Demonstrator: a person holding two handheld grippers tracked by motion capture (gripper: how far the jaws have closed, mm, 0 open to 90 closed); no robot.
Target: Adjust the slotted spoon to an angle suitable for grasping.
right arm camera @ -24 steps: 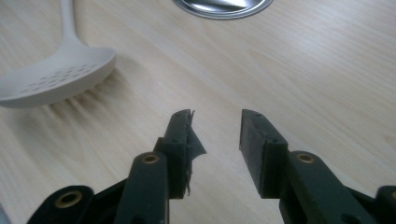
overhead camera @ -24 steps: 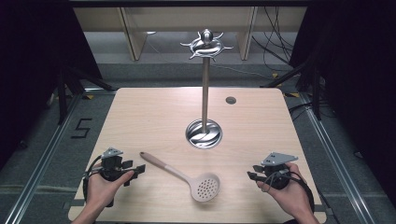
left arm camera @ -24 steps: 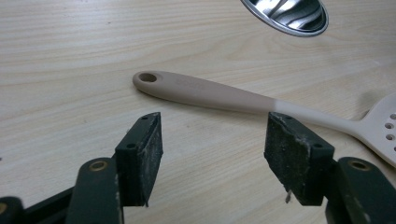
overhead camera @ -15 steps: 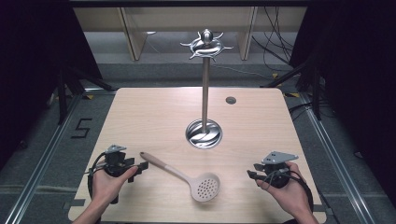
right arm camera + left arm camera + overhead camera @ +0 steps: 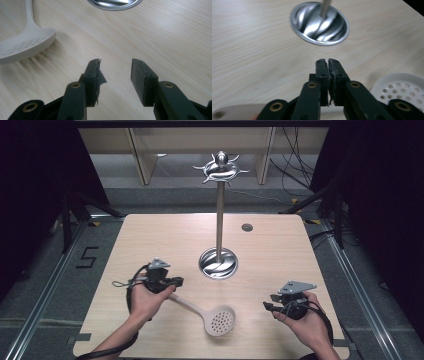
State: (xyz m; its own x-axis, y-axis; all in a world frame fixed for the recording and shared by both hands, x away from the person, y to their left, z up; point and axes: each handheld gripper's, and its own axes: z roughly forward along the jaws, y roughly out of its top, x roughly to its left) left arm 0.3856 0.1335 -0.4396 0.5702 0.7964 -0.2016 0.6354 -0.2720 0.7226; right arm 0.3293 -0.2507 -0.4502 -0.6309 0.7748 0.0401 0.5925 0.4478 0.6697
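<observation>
Pressed together at the left gripper, pad against pad, with nothing pinched; hovering low over the table, just above the handle end of the slotted spoon, and touching nothing as far as can be told. Spread apart at the right gripper, with bare wood between the 2 jaws and nothing held, resting at about 3 o'clock from the spoon's head and well apart from it. Lying flat on the table for the spoon itself, head toward 5 o'clock, handle running up toward 10 o'clock under the left hand. Standing at 12 o'clock from the spoon, the hanging stand, its round steel base near the handle and its ring of hooks bare. By these signs, barely begun: no grip taken, nothing lifted, nothing hung. Left to do, probably: opening the left jaws, closing on the handle, raising the spoon, hooking it at the top.
</observation>
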